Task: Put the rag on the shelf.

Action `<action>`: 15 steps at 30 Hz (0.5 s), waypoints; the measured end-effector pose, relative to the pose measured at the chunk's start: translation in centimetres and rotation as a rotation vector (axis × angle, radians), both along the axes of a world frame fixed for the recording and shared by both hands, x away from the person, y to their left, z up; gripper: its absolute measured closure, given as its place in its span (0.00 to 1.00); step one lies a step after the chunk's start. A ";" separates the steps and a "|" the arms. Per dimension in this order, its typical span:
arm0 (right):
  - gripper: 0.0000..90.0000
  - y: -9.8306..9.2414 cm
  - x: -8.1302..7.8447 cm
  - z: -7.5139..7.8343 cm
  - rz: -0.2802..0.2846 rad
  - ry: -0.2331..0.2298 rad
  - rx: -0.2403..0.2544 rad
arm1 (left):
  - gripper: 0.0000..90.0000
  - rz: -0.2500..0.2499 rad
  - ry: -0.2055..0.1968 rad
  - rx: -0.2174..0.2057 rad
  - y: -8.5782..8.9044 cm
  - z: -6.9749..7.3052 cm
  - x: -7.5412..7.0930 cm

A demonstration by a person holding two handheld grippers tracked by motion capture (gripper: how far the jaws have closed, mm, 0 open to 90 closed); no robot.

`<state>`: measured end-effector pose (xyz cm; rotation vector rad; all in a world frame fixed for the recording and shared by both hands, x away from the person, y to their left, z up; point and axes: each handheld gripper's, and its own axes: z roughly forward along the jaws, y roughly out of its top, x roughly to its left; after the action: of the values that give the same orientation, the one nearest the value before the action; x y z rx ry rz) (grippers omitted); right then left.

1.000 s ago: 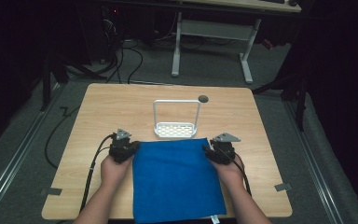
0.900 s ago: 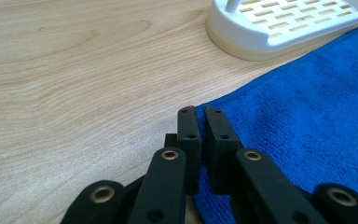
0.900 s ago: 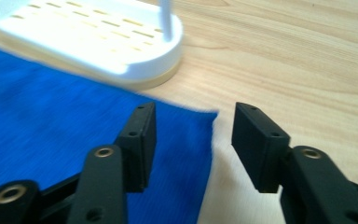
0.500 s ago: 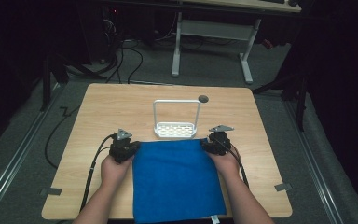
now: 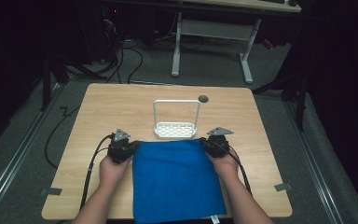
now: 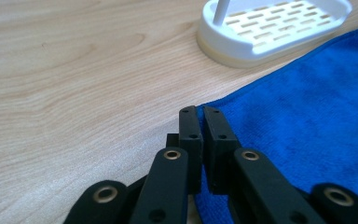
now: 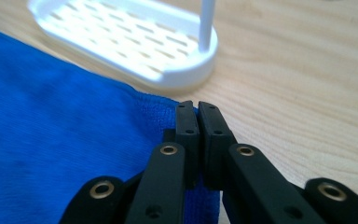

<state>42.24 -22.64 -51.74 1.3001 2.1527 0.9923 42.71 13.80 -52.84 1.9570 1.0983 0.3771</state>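
Forearms enter from the counter's [image 5: 98, 107] near edge, each hand gripping a set of tongs. Between them a blue cloth [image 5: 175, 179] lies flat on the wood, its near edge hanging slightly over the counter's near edge and its far edge reaching about the middle of the counter.

Left tongs [image 5: 131, 145] sit at the cloth's far left corner. In the left gripper view their jaws are pressed together on the corner's hem [image 6: 205, 108], pinching the cloth.

Right tongs [image 5: 204, 143] sit at the cloth's far right corner. Their jaws have just been closing, and in the right gripper view they are clamped together with the blue hem [image 7: 172, 103] caught between them.

Just beyond the cloth's far edge stands a white rack [image 5: 176, 129], a slotted oval base with a tall wire loop rising from it, close to the cloth. Farther back, near the counter's far edge, is a small dark round hole [image 5: 203, 98].
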 end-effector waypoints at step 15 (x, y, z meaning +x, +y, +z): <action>0.98 -1.4 -3.9 2.8 0.003 -0.202 0.115 | 0.97 0.002 -0.125 -0.069 -0.3 3.2 -2.9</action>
<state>38.31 -24.06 -48.95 1.1916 1.9716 1.2094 39.84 13.50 -49.68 1.8461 1.0197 0.4508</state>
